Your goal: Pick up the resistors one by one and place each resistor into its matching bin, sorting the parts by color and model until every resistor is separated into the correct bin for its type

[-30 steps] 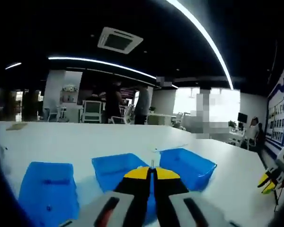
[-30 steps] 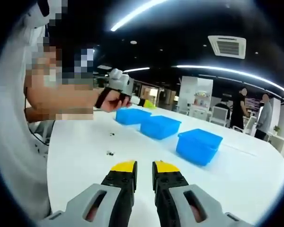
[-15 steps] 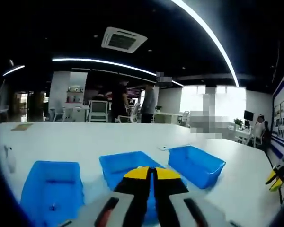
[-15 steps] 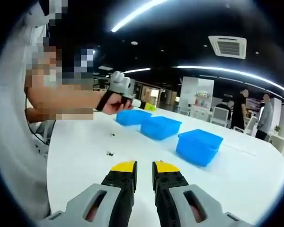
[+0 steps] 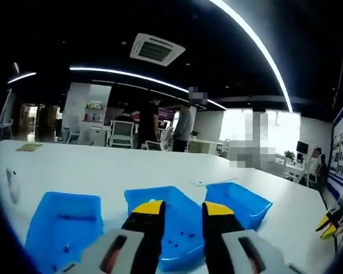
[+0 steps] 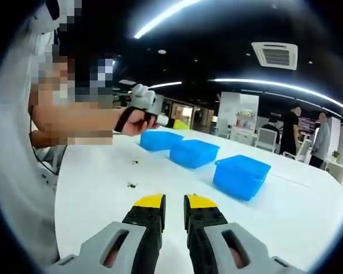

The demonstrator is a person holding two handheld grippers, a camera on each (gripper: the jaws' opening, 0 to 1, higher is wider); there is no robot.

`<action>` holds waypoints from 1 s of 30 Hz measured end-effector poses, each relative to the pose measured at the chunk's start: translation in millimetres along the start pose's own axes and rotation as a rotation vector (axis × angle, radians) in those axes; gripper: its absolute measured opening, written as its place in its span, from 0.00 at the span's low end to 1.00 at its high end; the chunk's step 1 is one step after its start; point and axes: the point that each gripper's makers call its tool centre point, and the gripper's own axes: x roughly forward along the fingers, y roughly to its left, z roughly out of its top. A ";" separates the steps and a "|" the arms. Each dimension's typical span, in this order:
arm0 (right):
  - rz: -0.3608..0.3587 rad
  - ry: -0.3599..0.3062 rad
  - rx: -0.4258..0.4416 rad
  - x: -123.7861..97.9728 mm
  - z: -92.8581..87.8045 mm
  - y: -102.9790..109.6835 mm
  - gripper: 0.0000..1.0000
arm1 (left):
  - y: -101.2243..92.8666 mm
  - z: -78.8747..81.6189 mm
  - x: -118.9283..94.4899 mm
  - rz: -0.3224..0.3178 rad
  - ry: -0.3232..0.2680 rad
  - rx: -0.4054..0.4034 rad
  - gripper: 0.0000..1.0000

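The left gripper [image 5: 183, 208] hangs over the middle bin [image 5: 171, 220] of three blue bins, its fingers [image 5: 150, 212] spread apart with nothing between them. That stance fits a drop: small dark specks lie on the bin floor just beyond the fingertips, which I take for resistors already sorted there. The left bin [image 5: 66, 228] sits to the side of the fingers and holds a speck or two as well; the right bin [image 5: 238, 202] lies just past the other fingertip, its contents too small to tell.

The right gripper [image 6: 172, 201] waits low over the white tabletop [image 6: 97, 188], its fingers slightly parted and empty. Ahead and to the left of them, loose resistors [image 6: 131, 184] lie scattered on the tabletop, well short of the bins, probably the remaining stock to pick from.
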 end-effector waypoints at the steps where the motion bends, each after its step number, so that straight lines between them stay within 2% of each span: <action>1: 0.001 0.001 0.000 0.3 0.0 0.4 0.16 | 0.7 1.4 -1.1 0.000 -0.002 0.002 0.27; 9: 0.002 0.002 0.000 2.6 1.0 0.2 0.16 | 1.6 10.6 -14.2 -0.010 -0.008 0.024 0.26; 13: 0.006 0.005 -0.003 3.3 1.2 1.4 0.16 | -0.1 15.0 -27.0 -0.009 -0.015 0.045 0.26; 16: 0.008 0.007 -0.004 3.4 0.9 2.5 0.16 | 5.9 17.5 -37.8 -0.008 -0.018 0.079 0.26; 20: 0.010 0.011 0.000 3.4 -1.0 4.3 0.16 | 8.4 13.2 -51.8 -0.034 0.027 0.149 0.25; 23: 0.013 0.017 0.001 4.1 -2.4 5.6 0.16 | -0.9 -1.5 -62.5 -0.112 0.123 0.243 0.20; 26: 0.016 0.016 0.000 5.2 -1.8 6.3 0.16 | -14.9 -33.5 -77.3 -0.225 0.308 0.347 0.20; 29: 0.020 0.016 -0.003 7.0 -0.9 7.1 0.16 | -25.0 -72.0 -95.5 -0.317 0.504 0.444 0.19; 30: 0.023 0.016 -0.004 7.4 -0.6 7.5 0.16 | -26.7 -77.1 -97.7 -0.328 0.525 0.453 0.18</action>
